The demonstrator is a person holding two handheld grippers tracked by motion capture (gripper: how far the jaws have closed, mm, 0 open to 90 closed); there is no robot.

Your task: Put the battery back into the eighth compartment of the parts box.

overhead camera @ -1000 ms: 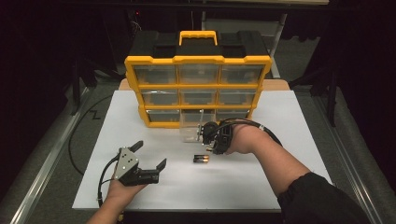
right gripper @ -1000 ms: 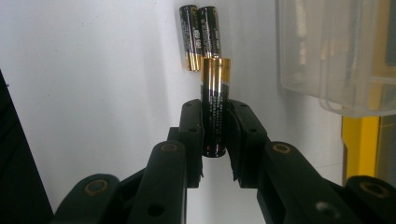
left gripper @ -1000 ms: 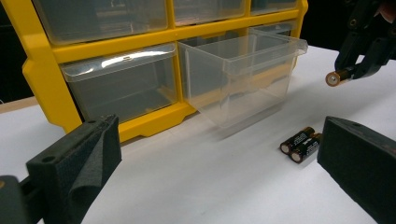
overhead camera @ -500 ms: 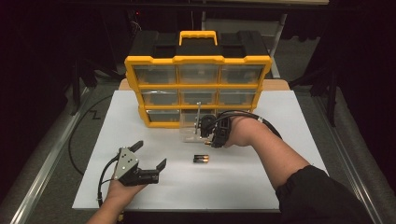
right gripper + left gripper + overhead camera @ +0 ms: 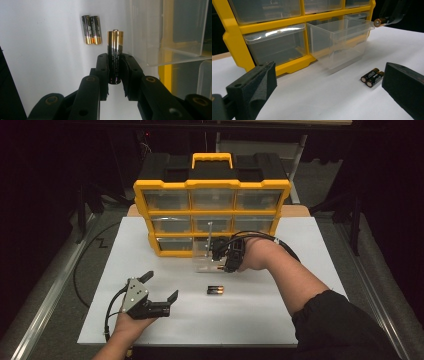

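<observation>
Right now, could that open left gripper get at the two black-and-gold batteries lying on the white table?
Probably yes: the left gripper stands open, and bare white table lies between it and the two batteries, with nothing in between.

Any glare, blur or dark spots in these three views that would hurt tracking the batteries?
High view: white table evenly lit, surroundings black, the pair of batteries small and soft. Left gripper view: glare streak on a clear drawer front; near jaws out of focus; pulled-out drawer sharp. Right gripper view: held battery crisp, highlight on its gold end; white table blown out behind it.
</observation>
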